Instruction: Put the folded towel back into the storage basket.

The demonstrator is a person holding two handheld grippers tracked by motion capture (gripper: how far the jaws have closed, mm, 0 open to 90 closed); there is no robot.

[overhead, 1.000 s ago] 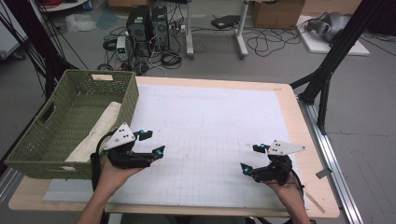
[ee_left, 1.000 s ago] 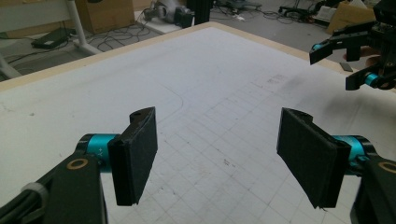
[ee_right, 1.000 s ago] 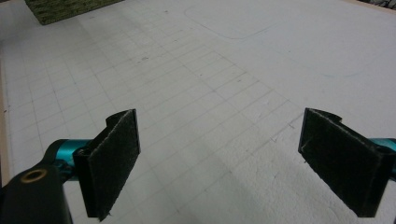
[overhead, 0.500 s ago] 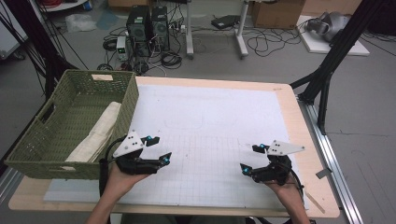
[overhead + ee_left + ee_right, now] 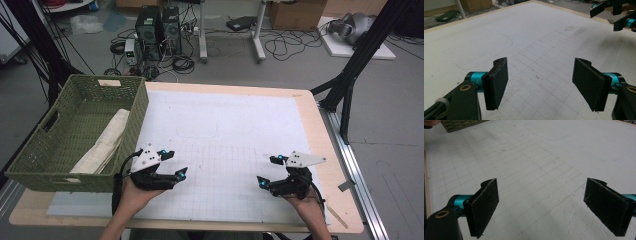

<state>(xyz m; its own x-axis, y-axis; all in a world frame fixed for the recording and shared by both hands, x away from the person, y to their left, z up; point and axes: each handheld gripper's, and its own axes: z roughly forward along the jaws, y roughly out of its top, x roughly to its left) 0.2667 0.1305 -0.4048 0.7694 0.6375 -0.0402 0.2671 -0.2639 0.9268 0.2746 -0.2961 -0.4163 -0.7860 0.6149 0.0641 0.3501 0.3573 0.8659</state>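
Left tool: my left tool (image 5: 172, 164) sits low over the near-left part of the tabletop (image 5: 225, 120), jaws spread wide with nothing between them; in the left gripper view (image 5: 540, 82) I see only bare gridded mat past the pads (image 5: 496, 83).
Right tool: my right tool (image 5: 269, 171) rests at the near-right of the tabletop, jaws just as wide and empty; the right gripper view (image 5: 541, 206) looks across the mat toward a corner of the basket (image 5: 459, 124).
Cloth: the folded pale cloth (image 5: 102, 145) lies lengthwise inside the green basket, leaning along the wall nearest my left tool.
Basket: the basket (image 5: 45, 172) stands at the left edge of the tabletop, just beside my left hand (image 5: 131, 192).
Mat: white, with a grid and a faint drawn outline (image 5: 197, 131) toward the middle; nothing lies on it.
Step in hand: I judge both tools to be waiting, with no grasp begun.
Next move: I'd say the left tool must rise over the basket wall, turn toward the cloth and close on its upper fold; the wall stands close, so a low approach could catch it.
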